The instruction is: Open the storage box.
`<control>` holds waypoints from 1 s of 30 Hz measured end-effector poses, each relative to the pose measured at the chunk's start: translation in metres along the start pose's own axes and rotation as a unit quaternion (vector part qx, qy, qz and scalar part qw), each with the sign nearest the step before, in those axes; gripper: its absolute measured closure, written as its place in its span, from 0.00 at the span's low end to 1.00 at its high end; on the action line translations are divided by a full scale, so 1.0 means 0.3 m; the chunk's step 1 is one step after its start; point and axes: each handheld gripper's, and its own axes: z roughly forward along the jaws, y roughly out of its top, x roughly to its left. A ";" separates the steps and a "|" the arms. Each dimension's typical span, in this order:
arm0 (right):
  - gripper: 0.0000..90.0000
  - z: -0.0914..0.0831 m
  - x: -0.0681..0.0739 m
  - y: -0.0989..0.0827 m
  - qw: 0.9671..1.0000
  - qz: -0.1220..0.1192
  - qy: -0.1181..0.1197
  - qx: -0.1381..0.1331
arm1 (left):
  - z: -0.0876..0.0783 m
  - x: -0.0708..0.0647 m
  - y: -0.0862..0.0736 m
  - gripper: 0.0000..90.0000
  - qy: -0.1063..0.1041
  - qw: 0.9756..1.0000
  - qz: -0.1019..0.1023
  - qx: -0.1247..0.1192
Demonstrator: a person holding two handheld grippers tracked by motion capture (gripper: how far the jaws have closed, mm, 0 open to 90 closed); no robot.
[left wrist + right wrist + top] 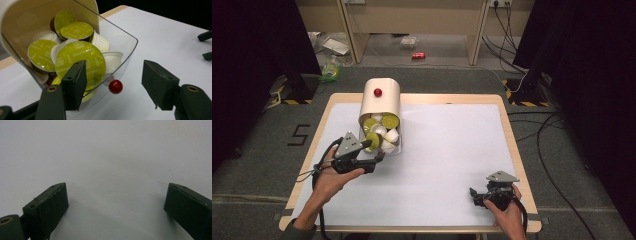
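Left tool gapes around the clear drawer's red knob, gripping nothing; glossy round pods inside. Right tool open on bare white counter.

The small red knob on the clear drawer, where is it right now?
In the left gripper view, the small red knob sits on the clear plastic drawer front, between the left gripper fingers, untouched.

High view: even overhead light on the white table, dark margins at upper left and right, soft overall; left gripper view: sharp, glare along the clear bin wall; right gripper view: dim, grey, faint shadows beneath blurred jaws at the bottom.
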 end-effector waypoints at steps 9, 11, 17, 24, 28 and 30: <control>0.06 0.000 0.000 0.000 1.000 0.000 0.000 0.000 | -0.019 0.022 0.028 0.40 0.018 1.000 0.002 -0.010; 0.06 0.000 0.000 0.000 1.000 -0.001 0.000 0.000 | -0.020 0.028 0.032 0.40 0.022 1.000 0.002 -0.011; 0.06 0.000 0.000 0.000 1.000 0.000 0.000 0.000 | -0.014 0.040 0.040 0.40 0.031 0.999 0.004 -0.012; 0.06 0.000 -0.001 0.000 1.000 0.000 0.000 0.000 | -0.006 0.056 0.044 0.41 0.036 0.999 0.001 -0.010; 0.06 0.000 0.000 0.000 1.000 0.000 0.000 0.000 | 0.001 0.056 0.046 0.40 0.035 0.999 0.000 -0.009; 0.06 0.000 -0.001 0.000 1.000 0.000 0.000 0.000 | 0.004 0.056 0.047 0.40 0.035 0.999 0.001 -0.009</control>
